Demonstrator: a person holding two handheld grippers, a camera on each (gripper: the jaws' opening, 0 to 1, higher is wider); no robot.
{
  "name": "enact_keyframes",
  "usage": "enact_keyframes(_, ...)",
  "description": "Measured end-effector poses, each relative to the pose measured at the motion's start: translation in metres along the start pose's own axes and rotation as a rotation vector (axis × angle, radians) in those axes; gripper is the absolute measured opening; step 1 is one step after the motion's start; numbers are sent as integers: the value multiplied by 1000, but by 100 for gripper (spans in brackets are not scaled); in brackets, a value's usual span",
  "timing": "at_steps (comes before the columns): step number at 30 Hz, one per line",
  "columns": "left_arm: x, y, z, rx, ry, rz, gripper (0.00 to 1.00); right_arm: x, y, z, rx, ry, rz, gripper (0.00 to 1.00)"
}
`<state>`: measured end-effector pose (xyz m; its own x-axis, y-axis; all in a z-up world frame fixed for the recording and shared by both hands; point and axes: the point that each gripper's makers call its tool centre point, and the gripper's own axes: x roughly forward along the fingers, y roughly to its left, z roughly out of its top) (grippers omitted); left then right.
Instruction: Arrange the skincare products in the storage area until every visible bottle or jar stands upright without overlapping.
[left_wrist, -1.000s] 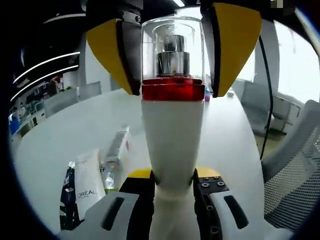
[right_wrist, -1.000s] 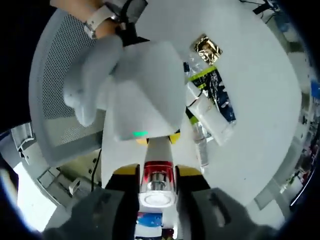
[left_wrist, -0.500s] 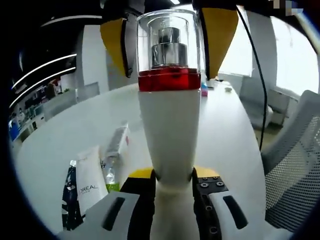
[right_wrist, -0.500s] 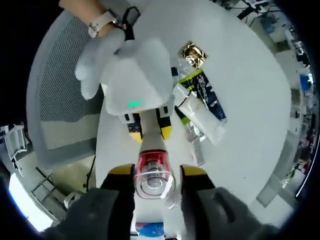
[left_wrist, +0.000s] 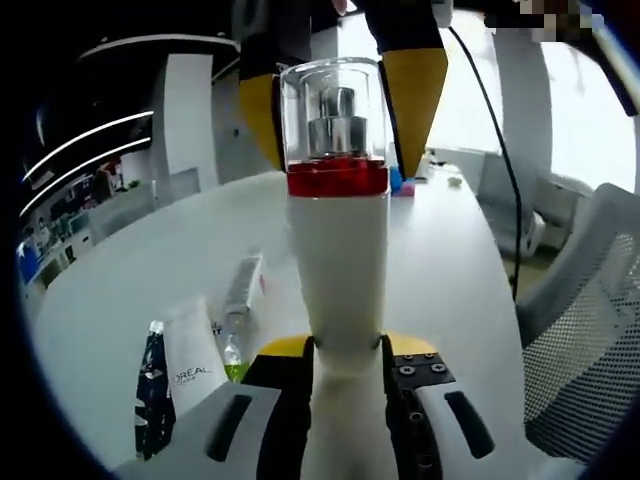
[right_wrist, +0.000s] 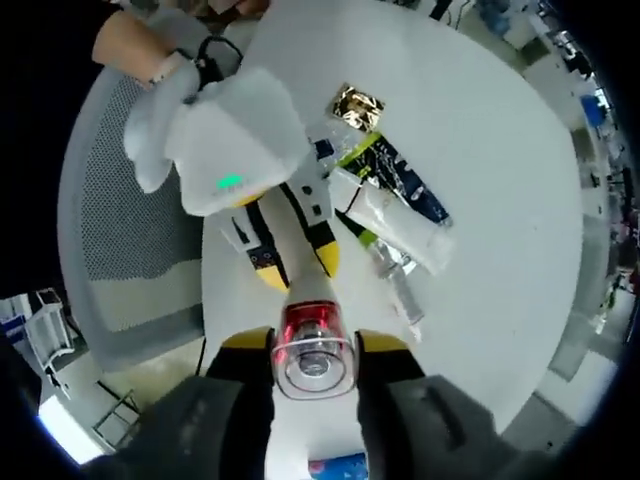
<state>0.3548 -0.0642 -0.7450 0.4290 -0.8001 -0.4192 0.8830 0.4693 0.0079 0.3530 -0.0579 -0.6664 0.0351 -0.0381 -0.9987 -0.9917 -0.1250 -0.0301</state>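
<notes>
Pump bottle (left_wrist: 338, 270) stays clamped by left gripper (left_wrist: 343, 385); right gripper (right_wrist: 313, 365) has released.

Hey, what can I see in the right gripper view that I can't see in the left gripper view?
Right gripper view, looking down: a gold sachet and a gloved hand on the left gripper.

Left gripper view, from table level: the L'Oreal lettering on the white tube, and the room behind.

Both: the bottle clamped at its base by the left gripper, the right gripper with its jaws flanking the clear cap, tubes lying flat on the table, and a mesh chair.
</notes>
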Motion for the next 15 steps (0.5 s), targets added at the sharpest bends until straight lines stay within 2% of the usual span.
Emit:
enact_keyframes(9,-6,2,3,-9,0,3,24,0,2,4,-33,-19,7,32)
enact_keyframes(15,-21,9,3,-5,26,0,31,-5,-2,2,-22,-53,-27,33)
